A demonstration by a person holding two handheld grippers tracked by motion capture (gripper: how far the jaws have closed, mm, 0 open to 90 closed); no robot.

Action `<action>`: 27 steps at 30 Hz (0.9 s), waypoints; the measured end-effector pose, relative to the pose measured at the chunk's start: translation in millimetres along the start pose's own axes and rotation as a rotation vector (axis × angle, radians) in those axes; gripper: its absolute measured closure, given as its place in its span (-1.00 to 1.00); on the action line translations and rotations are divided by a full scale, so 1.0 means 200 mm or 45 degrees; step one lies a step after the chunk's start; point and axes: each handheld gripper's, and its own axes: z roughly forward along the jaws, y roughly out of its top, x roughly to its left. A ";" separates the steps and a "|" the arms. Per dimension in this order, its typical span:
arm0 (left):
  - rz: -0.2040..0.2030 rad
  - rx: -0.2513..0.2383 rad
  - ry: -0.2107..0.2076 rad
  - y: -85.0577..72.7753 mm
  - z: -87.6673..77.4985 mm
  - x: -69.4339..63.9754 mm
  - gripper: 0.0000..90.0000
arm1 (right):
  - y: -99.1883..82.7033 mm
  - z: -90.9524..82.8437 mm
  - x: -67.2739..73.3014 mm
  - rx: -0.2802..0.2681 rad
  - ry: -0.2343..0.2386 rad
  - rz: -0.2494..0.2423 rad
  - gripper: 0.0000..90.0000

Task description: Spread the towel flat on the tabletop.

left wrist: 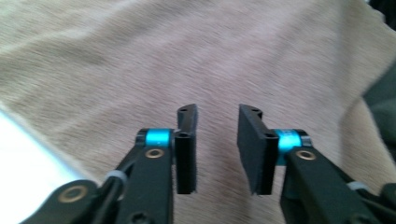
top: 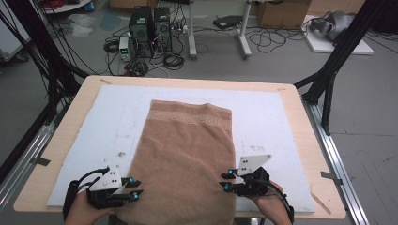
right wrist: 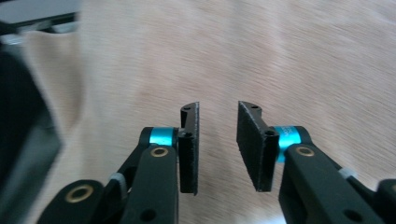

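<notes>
Your brown towel point(top: 187, 154) lies lengthwise down the middle of the white mat point(top: 94, 131) on the bench point(top: 300, 126). Its patterned band is at the far end, and its near end hangs over the bench edge closest to you.

Your left tongs point(top: 135, 187) sit at the towel's near left edge, tips pointing inward across the cloth. In the left gripper view the left tongs point(left wrist: 217, 144) stand over brown pile, jaws apart by a narrow gap. Nothing is between them and the pads press on nothing. A strip of white mat shows at the lower left of that view.

Your right tongs point(top: 227, 181) sit at the towel's near right edge, tips pointing inward toward the left pair. In the right gripper view the right tongs point(right wrist: 218, 144) are likewise slightly parted with bare towel showing through the gap and no cloth pinched.

The towel's near end lies between the two pairs. Whether the tips touch the cloth, you cannot tell from these pictures.
</notes>
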 end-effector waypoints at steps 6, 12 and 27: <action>-0.037 0.061 0.018 -0.04 0.11 0.11 0.39 | -0.05 0.06 -0.11 0.029 -0.055 0.064 0.46; 0.005 0.030 0.000 -0.07 0.10 0.09 0.84 | -0.07 0.14 -0.13 0.075 -0.026 0.057 0.72; -0.008 -0.004 -0.016 -0.13 0.01 -0.01 0.74 | -0.07 0.10 -0.12 0.062 0.007 0.036 0.74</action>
